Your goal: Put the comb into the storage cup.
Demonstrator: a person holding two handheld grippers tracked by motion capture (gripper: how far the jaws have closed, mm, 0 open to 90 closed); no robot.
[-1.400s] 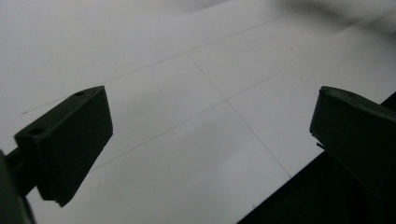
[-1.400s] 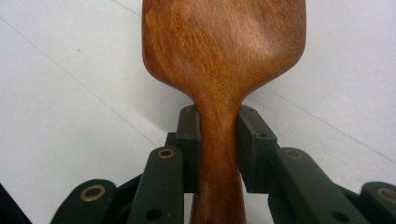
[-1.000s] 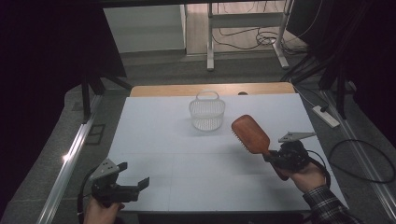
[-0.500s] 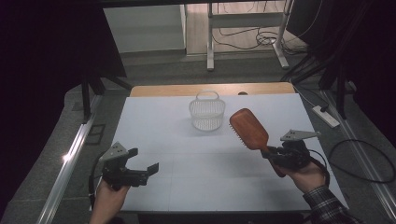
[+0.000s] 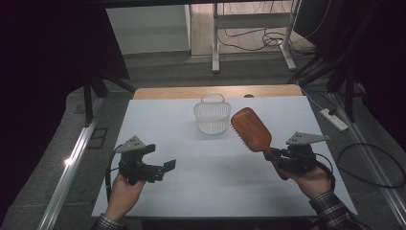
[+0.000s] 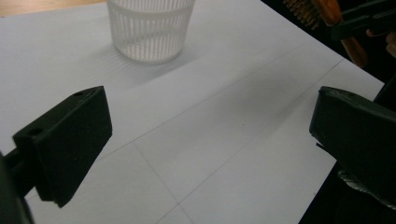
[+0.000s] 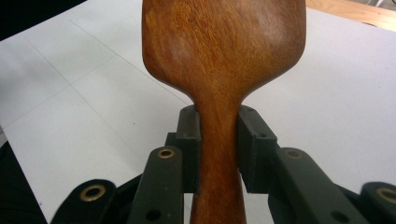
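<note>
A white slatted basket (image 5: 212, 115) stands upright at upper centre of the high view on the white table (image 5: 182, 191); its inside cannot be made out. Just right of it, the wooden hairbrush (image 5: 251, 129) is raised off the table, its handle clamped between the right gripper (image 5: 276, 154) jaws, bristles partly hidden. The left gripper (image 5: 160, 160), lower left, gapes wide with nothing in it
</note>
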